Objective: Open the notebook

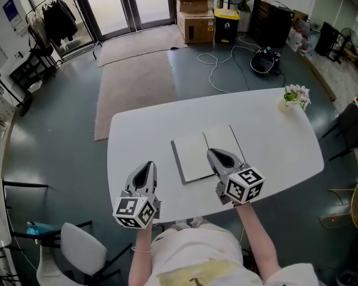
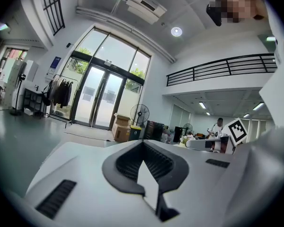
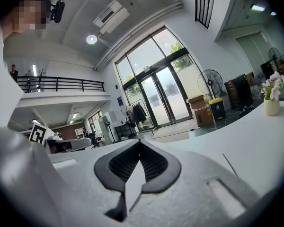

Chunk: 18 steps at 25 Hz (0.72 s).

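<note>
Two closed: left gripper [image 1: 148, 164], right gripper [image 1: 210, 152], seemingly empty.

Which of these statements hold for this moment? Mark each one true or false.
1. The notebook lies open on the white table. True.
2. The right gripper clamps a page. False: its jaws are together with nothing between them.
3. A vase of flowers stands at the table's far right end. True.
4. The left gripper rests on the notebook. False: it is to the notebook's left, apart from it.
</note>
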{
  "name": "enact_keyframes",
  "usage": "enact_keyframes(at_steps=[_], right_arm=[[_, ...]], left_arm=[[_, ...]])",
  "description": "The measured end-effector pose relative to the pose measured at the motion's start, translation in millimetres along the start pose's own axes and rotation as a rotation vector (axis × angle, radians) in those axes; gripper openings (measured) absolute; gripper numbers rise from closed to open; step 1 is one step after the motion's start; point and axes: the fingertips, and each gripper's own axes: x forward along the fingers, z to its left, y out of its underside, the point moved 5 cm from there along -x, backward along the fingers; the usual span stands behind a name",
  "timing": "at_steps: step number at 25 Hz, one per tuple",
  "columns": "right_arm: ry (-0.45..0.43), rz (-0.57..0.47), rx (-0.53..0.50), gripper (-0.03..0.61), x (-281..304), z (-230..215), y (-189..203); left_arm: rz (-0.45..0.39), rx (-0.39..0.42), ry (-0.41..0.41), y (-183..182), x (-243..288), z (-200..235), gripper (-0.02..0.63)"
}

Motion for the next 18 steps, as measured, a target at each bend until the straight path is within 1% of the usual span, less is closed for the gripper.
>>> enact_keyframes(at_steps=[10, 14, 18], right_arm=[[0.054, -0.084, -0.021, 0.006, -8, -7, -16], [0.072, -0.103, -0.028, 0.006, -12, -9, -20], [0.088, -0.109, -0.034, 0.006, -15, -8, -20]], left_arm=[[-0.014, 0.008, -0.024, -7, -4, 5, -0.002], [-0.016, 0.020, -0.034, -11, -6, 5, -0.002], [-0.014, 0.015, -0.037, -12, -9, 7, -0.002]])
